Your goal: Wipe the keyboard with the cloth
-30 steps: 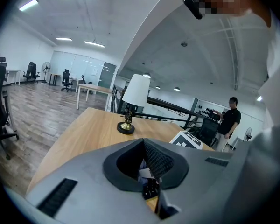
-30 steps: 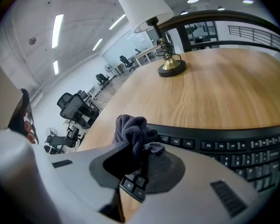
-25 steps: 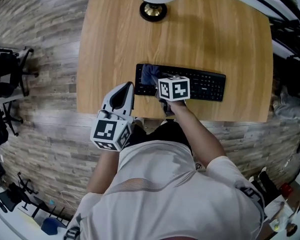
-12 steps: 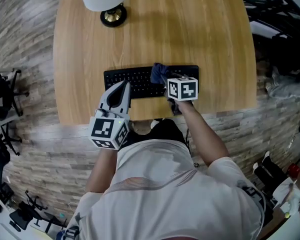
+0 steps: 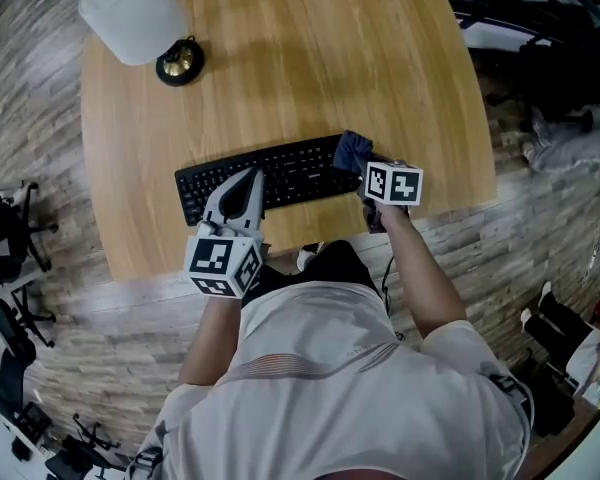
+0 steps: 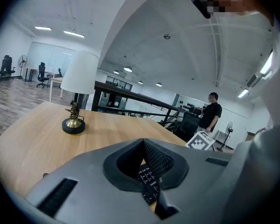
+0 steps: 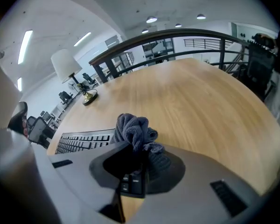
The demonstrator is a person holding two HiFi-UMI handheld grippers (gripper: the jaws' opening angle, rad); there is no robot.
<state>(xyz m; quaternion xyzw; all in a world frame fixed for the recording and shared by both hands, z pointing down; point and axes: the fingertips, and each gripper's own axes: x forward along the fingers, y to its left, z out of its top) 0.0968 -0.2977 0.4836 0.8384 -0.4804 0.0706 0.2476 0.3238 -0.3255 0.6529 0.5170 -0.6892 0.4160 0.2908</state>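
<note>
We work at a broad light wooden table [image 5: 330, 58], where the long black keyboard [image 5: 270, 180] lies close to the near edge, within easy reach of both arms. Our right gripper [image 5: 365, 171] is clenched on the bunched dark blue-grey cloth [image 5: 352, 151] and sets it on the keyboard's right end for wiping. Our left gripper [image 5: 246, 183] hangs closed and empty over the left half, perhaps to steady it, though we cannot tell if it touches.

We take the keyboard [image 5: 280, 176] as our mark: it lies on the table [image 5: 320, 58] near the edge closest to us. The cloth [image 5: 352, 151] sits on its right end, pinched in the right gripper [image 5: 366, 174]. The left gripper [image 5: 249, 178] hangs over its left half, and the lamp [image 5: 178, 61] stands well behind its left end.
</note>
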